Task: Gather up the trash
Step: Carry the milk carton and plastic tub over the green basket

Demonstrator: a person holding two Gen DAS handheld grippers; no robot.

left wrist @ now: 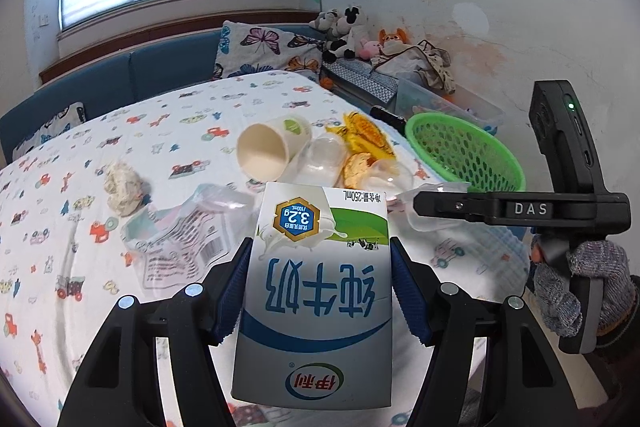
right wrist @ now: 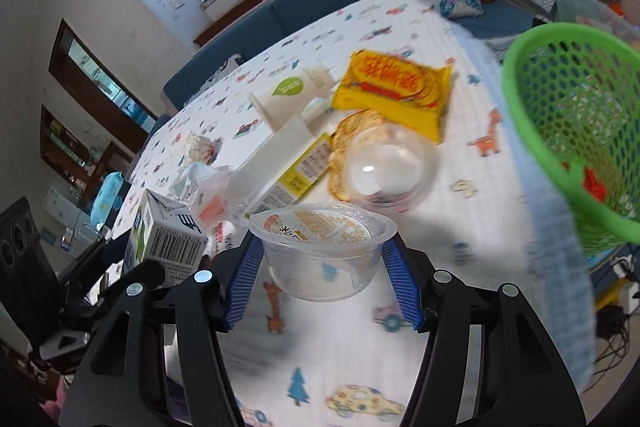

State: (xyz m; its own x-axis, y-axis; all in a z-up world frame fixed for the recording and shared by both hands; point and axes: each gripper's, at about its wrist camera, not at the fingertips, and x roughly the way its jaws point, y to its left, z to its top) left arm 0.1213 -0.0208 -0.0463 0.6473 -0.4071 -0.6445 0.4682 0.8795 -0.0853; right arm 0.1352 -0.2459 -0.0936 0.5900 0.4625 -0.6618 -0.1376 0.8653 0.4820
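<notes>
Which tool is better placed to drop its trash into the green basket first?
Probably the right tool: its clear cup is lifted near the green basket. The left tool holds the milk carton farther away.

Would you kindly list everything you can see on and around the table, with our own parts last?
milk carton: 1, white and blue, held in the left tongs
jelly cup: 1, clear, held in the right tongs
paper cup: 1, cream, lying on its side mid-table
snack wrapper: 1, yellow, near the basket
dome lid: 1, clear, beside the wrapper
crumpled tissue: 1, off-white, table's left
basket: 1, green, at the table edge
left tongs: blue pads gripping the carton
right tongs: blue pads gripping the cup
</notes>
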